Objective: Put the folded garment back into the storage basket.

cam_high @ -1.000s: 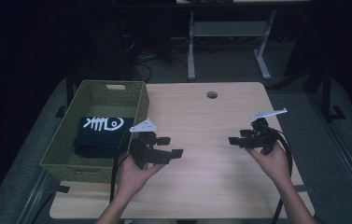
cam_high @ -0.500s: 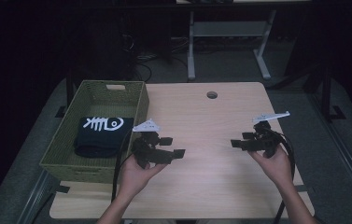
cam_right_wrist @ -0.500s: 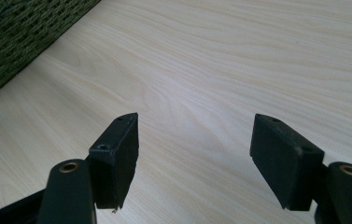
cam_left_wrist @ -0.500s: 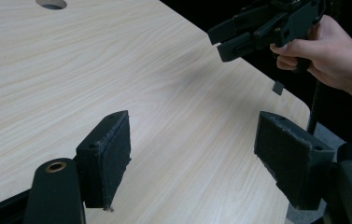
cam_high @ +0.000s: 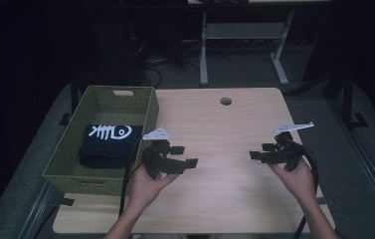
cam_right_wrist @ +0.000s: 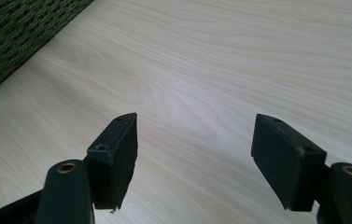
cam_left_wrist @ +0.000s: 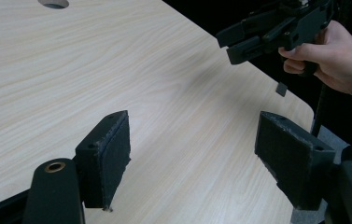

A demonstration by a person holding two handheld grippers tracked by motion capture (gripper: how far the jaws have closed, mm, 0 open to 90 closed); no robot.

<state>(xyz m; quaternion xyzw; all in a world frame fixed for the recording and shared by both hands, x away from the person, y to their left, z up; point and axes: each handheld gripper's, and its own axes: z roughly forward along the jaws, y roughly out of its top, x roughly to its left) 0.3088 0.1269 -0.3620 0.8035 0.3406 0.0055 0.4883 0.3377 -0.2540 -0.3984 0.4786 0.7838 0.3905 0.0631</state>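
Over the light wooden table (cam_high: 225, 129), a person's hands hold two black grippers that face each other. My left gripper (cam_high: 185, 155) hovers just right of the basket, jaws wide apart with nothing between them; its own view shows the open gripper (cam_left_wrist: 192, 154) over bare wood. My right gripper (cam_high: 259, 152) is near the table's right side, also open and empty, and its own view shows the same spread gripper (cam_right_wrist: 194, 149) above the tabletop. In the left gripper view the right gripper (cam_left_wrist: 233, 44) and the hand on it appear at the top right.
A green woven basket (cam_high: 70, 149) stands at the table's left edge, its corner (cam_right_wrist: 19, 32) also in the right gripper view. In it lies a folded black cloth (cam_high: 106, 147) with a white fish-bone print. A round cable hole (cam_high: 226, 101) is near the far edge. Dark floor surrounds the table.
The right hand has drifted slightly toward the near edge of the table. The left hand has stayed where it was. Both grippers' jaws look the same.
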